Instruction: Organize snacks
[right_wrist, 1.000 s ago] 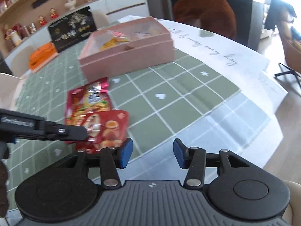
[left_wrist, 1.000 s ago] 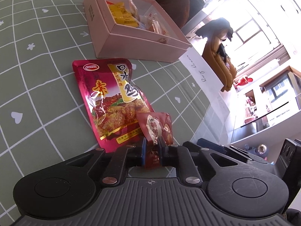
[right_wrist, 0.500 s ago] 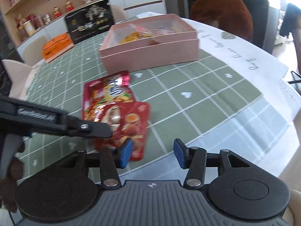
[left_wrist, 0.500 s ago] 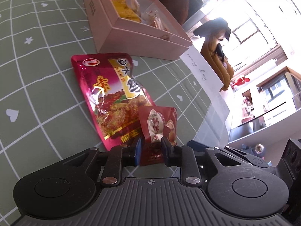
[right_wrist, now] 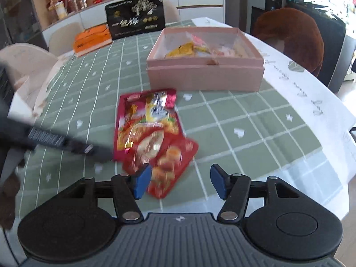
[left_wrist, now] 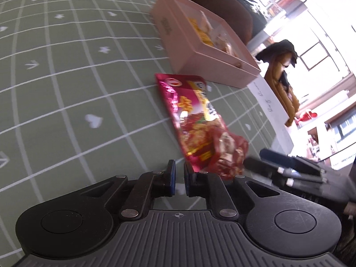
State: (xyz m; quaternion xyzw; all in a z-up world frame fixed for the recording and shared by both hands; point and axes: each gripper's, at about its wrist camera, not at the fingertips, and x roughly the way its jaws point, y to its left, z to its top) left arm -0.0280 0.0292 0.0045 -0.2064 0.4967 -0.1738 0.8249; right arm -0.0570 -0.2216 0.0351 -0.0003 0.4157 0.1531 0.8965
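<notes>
A large red snack bag (right_wrist: 146,120) lies flat on the green checked tablecloth, with a small red snack packet (right_wrist: 171,166) overlapping its near end. Both show in the left wrist view: the bag (left_wrist: 191,115) and the packet (left_wrist: 227,158). My left gripper (left_wrist: 179,178) sits left of the packet with its jaws nearly closed and nothing between them. My right gripper (right_wrist: 179,182) is open, just short of the small packet. An open pink box (right_wrist: 207,71) holding several snacks stands behind the bag.
A black gift box (right_wrist: 135,17) and an orange box (right_wrist: 93,37) stand at the far table edge. White paper sheets (right_wrist: 311,93) cover the table's right side. A brown chair (right_wrist: 293,37) stands behind the pink box. The table edge runs close on the right.
My left gripper let go of the small red packet, which now lies on the table, and pulled back to the left. My right gripper moved closer to the packet.
</notes>
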